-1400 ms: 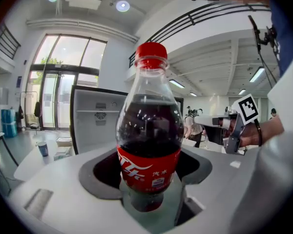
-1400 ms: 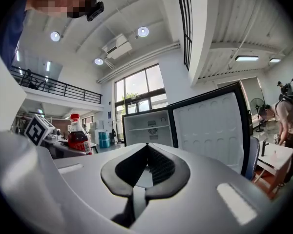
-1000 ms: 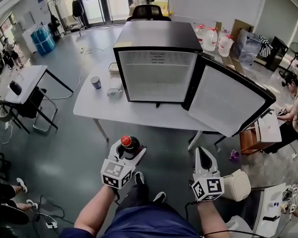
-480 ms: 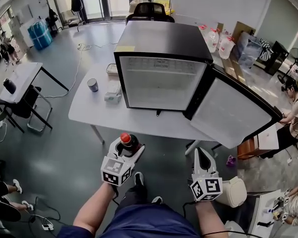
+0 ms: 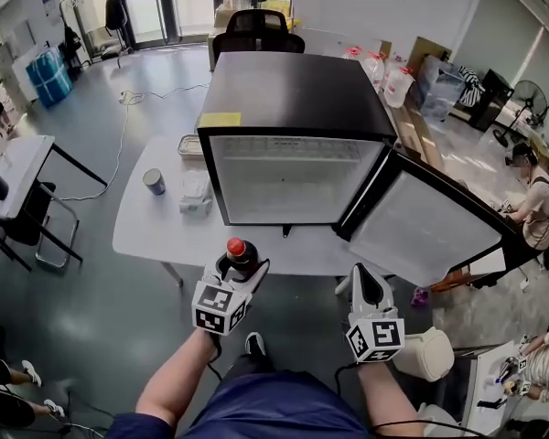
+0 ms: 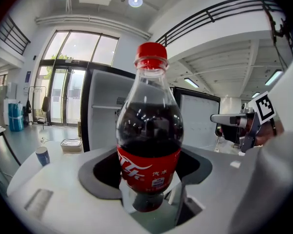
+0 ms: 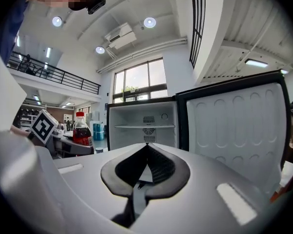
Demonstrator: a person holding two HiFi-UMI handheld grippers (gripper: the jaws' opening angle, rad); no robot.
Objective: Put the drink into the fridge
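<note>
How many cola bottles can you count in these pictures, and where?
1. The cola bottle stands upright, gripped by the left gripper, in front of the open fridge. The fridge's visible inside holds none; the right gripper is shut, empty.

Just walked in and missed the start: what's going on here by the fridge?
A person holds tongs in each hand. The left tongs grip a cola bottle upright, short of the fridge, which stands on a table with its door open and its inside empty. The right tongs are shut on nothing.
</note>
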